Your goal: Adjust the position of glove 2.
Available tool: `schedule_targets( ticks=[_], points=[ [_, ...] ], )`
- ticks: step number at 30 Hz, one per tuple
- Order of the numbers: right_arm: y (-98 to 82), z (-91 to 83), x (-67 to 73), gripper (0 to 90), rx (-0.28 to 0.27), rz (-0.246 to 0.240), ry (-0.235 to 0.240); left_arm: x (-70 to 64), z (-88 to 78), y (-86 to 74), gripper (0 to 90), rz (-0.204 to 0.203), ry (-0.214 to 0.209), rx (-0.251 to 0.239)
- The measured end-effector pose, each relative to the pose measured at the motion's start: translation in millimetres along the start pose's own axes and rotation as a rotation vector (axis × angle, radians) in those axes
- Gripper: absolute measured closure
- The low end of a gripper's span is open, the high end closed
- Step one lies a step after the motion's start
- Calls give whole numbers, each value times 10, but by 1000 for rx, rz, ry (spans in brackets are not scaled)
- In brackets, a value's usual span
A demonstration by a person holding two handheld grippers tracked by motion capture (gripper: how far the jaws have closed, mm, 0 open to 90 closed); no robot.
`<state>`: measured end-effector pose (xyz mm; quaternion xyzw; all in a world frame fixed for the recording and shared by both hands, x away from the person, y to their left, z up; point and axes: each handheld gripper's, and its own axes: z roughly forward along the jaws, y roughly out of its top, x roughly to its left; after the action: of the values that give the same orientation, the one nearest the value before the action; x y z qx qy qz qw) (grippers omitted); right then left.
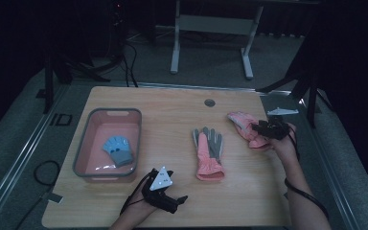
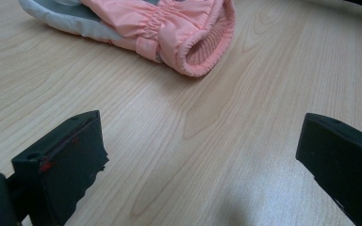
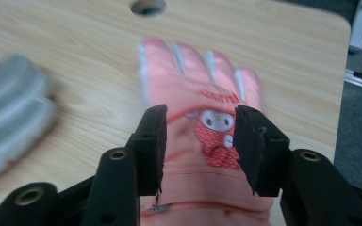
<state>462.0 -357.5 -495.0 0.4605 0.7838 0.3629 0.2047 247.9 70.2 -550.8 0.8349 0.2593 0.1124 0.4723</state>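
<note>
A pink glove point(image 1: 208, 154) lies grey palm up at the table's middle; its cuff point(image 2: 193, 44) is ahead of my left gripper point(image 2: 198, 160). That left gripper point(image 1: 175, 199) rests near the front edge, jaws wide open with bare wood between them. A second pink glove point(image 1: 242, 125) lies at the right, back up, with a cartoon patch point(image 3: 214, 136). My right gripper point(image 1: 258, 127) hovers over its wrist end. In the right gripper view the right gripper point(image 3: 200, 136) has its jaws part open, straddling the patch, and the pads do not press on the fabric.
A pink basin point(image 1: 84, 143) with a grey rim stands at the left and holds a blue glove point(image 1: 118, 149). A round cable hole point(image 1: 209, 102) sits near the table's far edge. A grey table frame point(image 1: 211, 28) stands on the floor beyond.
</note>
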Motion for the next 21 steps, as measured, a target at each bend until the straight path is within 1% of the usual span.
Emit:
schedule_targets(
  ticks=[1,3,4,6,7,8,9,10,11,13,14,15,16,17,19,21],
  points=[
    [-15,62,-38,535,22,1,-7,-1,-1,-2,19,-2,0,0],
    [-46,125,-91,520,30,11,11,-2,-1,-3,19,-2,1,0],
    [-65,160,-128,515,34,26,6,-1,0,-3,19,-3,-1,0],
    [-94,206,-174,493,31,53,41,1,6,-3,19,-3,1,2],
    [-108,242,-184,486,51,46,23,3,8,-2,19,-4,0,3],
    [-127,280,-194,475,66,39,31,4,8,-3,19,-8,-1,1],
    [-127,280,-194,475,66,39,31,4,8,-3,19,-8,-1,1],
    [-145,308,-202,475,69,46,41,5,5,-6,19,-12,-2,-2],
    [-170,349,-214,494,77,66,53,7,4,-6,19,-13,-2,-2],
    [-189,376,-210,540,80,66,52,10,2,-7,19,-14,0,-2],
    [-188,383,-214,586,79,72,61,11,2,-7,19,-15,-1,-2],
    [-188,383,-214,586,79,72,61,11,2,-7,19,-15,-1,-2],
    [-184,387,-218,632,79,83,69,9,4,-14,19,-12,-1,1],
    [-184,396,-195,697,75,78,66,10,7,-16,19,-9,0,5],
    [-190,394,-179,772,71,73,63,9,7,-17,19,-9,0,4],
    [-182,384,-165,862,70,89,51,8,6,-14,19,-9,1,3]
  ],
)
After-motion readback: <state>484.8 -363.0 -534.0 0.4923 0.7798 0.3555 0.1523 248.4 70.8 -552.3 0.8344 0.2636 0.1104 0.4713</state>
